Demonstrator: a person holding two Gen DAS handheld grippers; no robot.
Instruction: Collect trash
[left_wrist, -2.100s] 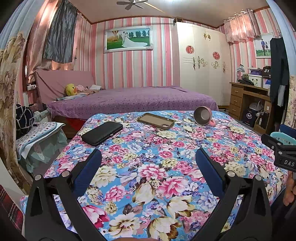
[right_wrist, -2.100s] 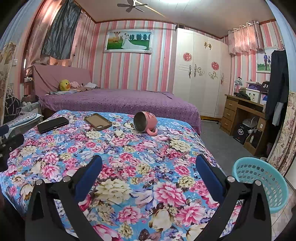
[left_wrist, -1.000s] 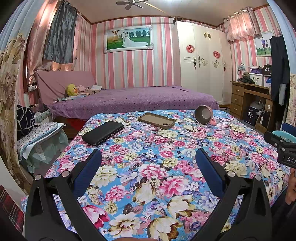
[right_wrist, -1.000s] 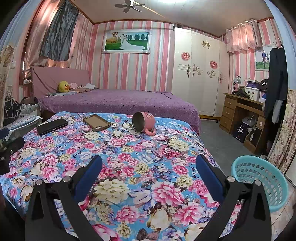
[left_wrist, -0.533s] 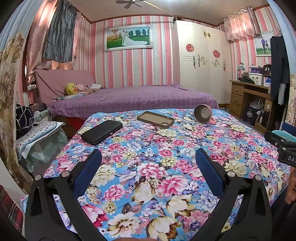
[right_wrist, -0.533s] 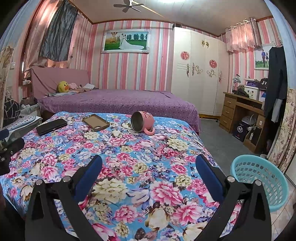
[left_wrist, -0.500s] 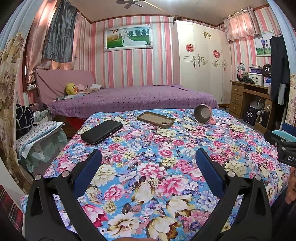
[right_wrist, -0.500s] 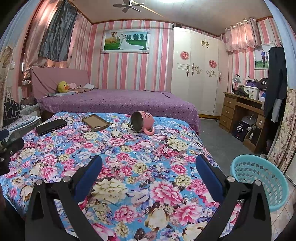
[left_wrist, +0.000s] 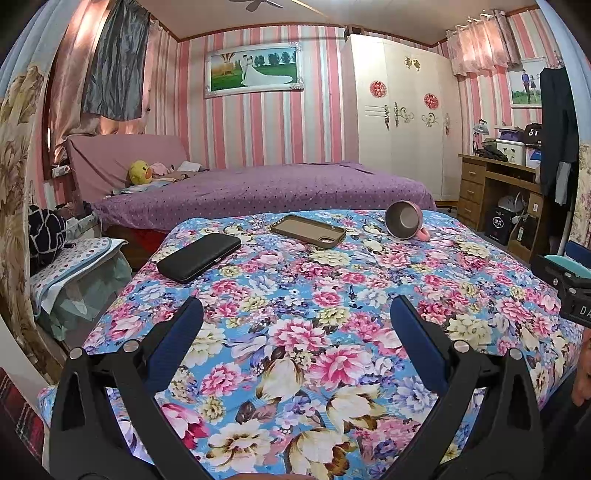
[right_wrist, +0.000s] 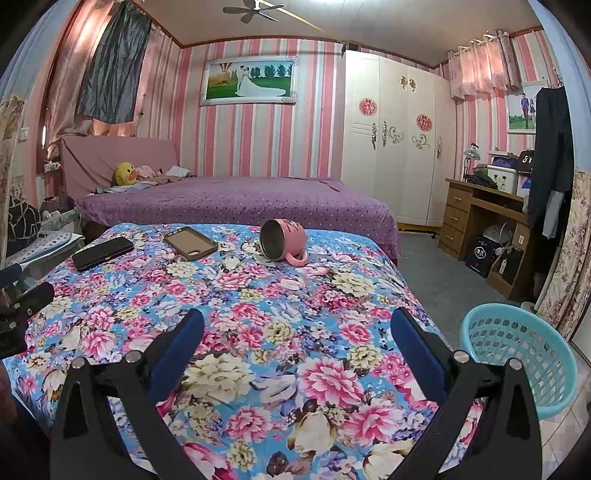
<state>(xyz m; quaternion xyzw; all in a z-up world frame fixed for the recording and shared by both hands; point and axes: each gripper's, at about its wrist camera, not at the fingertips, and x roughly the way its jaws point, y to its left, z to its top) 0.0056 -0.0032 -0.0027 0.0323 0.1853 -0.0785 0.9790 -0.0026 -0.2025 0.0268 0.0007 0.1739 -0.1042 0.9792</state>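
Nothing looks collected yet, judging by how things lie: both claws are empty, and what shows of the turquoise basket's (right_wrist: 517, 354) inside holds nothing.

Going left to right across the floral bedspread (right_wrist: 258, 314): a black phone (right_wrist: 102, 253) lies flat near the far left edge, a brown phone case (right_wrist: 190, 242) lies just beside it toward the middle, and a pink mug (right_wrist: 282, 240) lies tipped on its side further right, its mouth facing the cameras. A small pale scrap (right_wrist: 232, 263) may sit between the case and the mug, though it is hard to tell from the flower print. Which of these counts as trash cannot be told for certain.

The left claw (left_wrist: 295, 332) hangs over the near end of the bedspread, jaws wide, well short of the phone ahead and to its left. The right claw (right_wrist: 295, 332) also hangs with jaws wide, the mug well ahead and slightly left of its centre line. The basket stands on the floor off the bed's right side, just beside the right claw's right finger (right_wrist: 417, 350).
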